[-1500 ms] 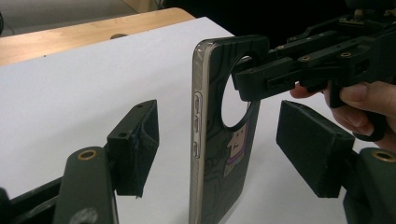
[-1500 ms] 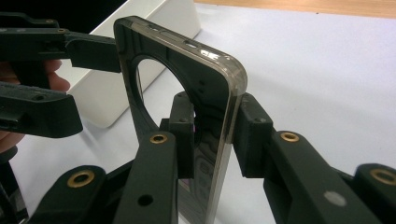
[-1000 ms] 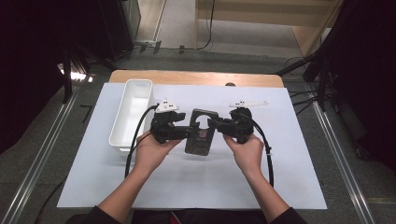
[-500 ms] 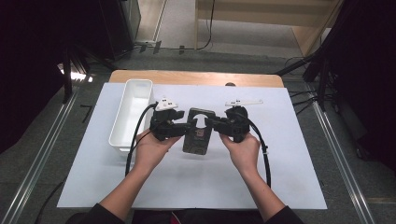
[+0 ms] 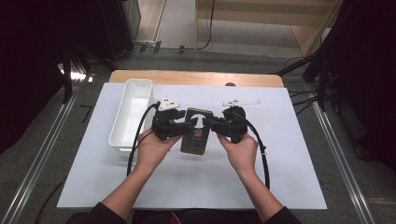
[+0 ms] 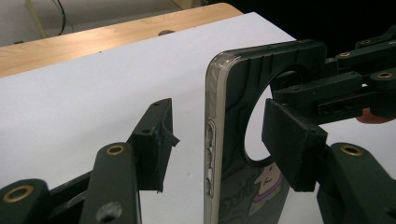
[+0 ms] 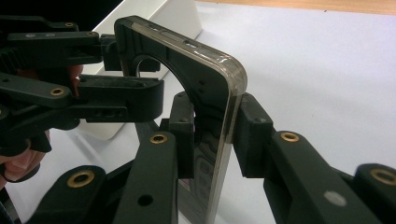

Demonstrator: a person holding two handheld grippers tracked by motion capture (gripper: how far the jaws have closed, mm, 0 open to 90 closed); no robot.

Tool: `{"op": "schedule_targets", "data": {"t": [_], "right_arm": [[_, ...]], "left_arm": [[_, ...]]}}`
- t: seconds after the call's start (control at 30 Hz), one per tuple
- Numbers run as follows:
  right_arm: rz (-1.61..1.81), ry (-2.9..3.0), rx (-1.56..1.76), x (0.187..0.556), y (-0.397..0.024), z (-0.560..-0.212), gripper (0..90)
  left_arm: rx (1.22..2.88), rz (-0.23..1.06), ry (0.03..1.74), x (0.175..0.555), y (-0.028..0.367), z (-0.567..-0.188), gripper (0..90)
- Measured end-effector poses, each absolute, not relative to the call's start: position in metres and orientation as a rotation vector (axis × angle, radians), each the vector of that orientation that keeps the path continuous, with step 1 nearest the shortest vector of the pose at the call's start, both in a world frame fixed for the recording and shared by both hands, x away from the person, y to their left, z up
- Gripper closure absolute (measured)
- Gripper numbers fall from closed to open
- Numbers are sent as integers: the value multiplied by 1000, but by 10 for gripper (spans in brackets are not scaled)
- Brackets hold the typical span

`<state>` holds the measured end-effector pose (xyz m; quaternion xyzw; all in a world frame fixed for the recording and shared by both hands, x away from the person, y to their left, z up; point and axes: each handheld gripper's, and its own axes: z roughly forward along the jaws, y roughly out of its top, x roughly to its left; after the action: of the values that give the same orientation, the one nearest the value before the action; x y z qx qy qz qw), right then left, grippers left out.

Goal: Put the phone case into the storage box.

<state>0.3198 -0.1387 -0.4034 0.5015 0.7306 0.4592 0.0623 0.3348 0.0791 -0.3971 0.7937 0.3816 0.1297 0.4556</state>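
Observation:
A phone in a dark case with a round cutout is held up over the white mat between both grippers. In the right gripper view my right gripper is shut on the phone, one pad on each face. My left gripper straddles the phone's side edge. Its jaws have just been closing. Its left pad still stands off the phone and its right pad lies at the case's back. In the high view the left gripper and the right gripper meet at the phone.
A long white bin stands on the mat's left side, just beyond my left hand. The white mat covers a wooden table whose far edge shows. Cables trail from both grippers toward the person.
Both hands and the phone keep nearly the same place over the middle of the mat; no clear shift shows in the high view.

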Motion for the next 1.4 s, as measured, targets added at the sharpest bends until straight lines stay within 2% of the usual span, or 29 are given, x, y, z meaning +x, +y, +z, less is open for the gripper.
{"op": "schedule_targets", "data": {"t": [0.37, 0.6, 0.8, 1.2, 1.4], "right_arm": [[1383, 2207, 1523, 319, -135, -403, 707], [1380, 2201, 1534, 319, -135, -403, 706], [1382, 2196, 1539, 319, -134, -403, 706], [1385, 2192, 1537, 318, -133, -401, 706], [1384, 2191, 1539, 317, -132, -401, 706]], "left_arm": [[1969, 371, 941, 332, 77, -396, 494], [1971, 386, 936, 331, 78, -395, 575], [1982, 402, 935, 331, 76, -396, 594], [1989, 386, 933, 332, 76, -396, 691], [1976, 357, 946, 333, 78, -396, 700]]}}
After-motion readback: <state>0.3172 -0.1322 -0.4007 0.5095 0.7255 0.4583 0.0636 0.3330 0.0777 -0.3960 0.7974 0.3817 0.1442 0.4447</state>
